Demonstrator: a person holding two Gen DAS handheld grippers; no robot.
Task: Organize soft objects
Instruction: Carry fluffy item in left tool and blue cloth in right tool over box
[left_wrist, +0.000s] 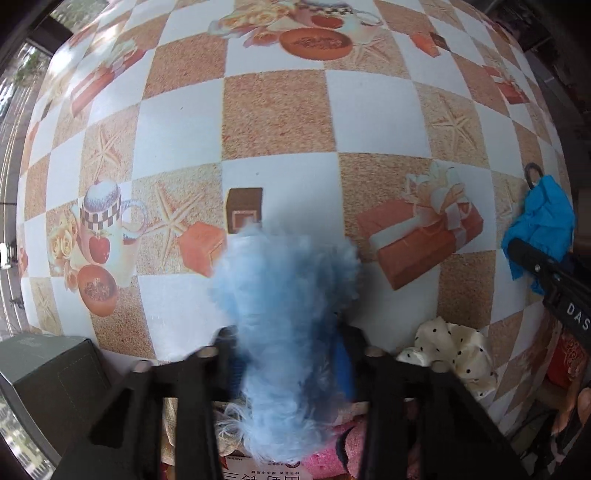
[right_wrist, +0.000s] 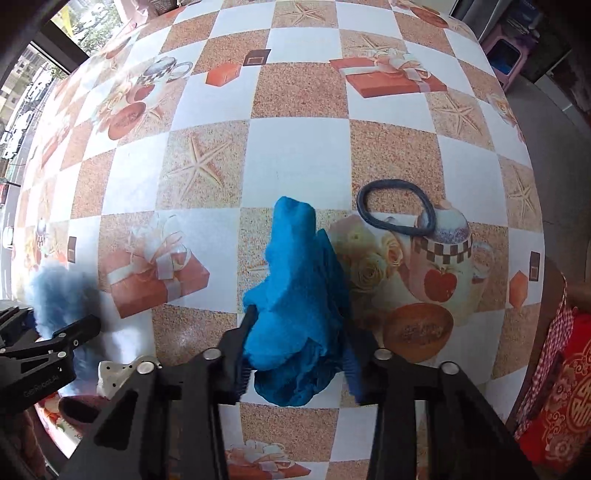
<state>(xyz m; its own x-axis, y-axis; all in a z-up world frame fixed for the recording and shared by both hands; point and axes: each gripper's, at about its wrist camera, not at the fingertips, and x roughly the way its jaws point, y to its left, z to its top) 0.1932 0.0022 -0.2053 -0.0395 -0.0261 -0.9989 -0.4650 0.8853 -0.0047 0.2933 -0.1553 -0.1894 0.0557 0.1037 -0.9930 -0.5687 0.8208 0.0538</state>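
In the left wrist view my left gripper (left_wrist: 288, 332) is shut on a fluffy light-blue soft piece (left_wrist: 284, 280) that bulges out between and above the fingers. It points down at the checkered tablecloth (left_wrist: 280, 122). In the right wrist view my right gripper (right_wrist: 299, 325) is shut on a crumpled bright-blue cloth (right_wrist: 299, 280), which stands up from the table between the pads. A dark hair band (right_wrist: 395, 210) lies flat just beyond and to the right of that cloth. The left gripper (right_wrist: 55, 343) and its fluffy piece (right_wrist: 59, 295) show at the left edge there.
A white polka-dot fabric (left_wrist: 450, 347) lies between the two grippers near the table's front. A grey-green box (left_wrist: 48, 365) stands at the lower left, and a pink soft item (left_wrist: 332, 446) lies below the left gripper. Red patterned cloth (right_wrist: 565, 398) hangs beyond the table's right edge.
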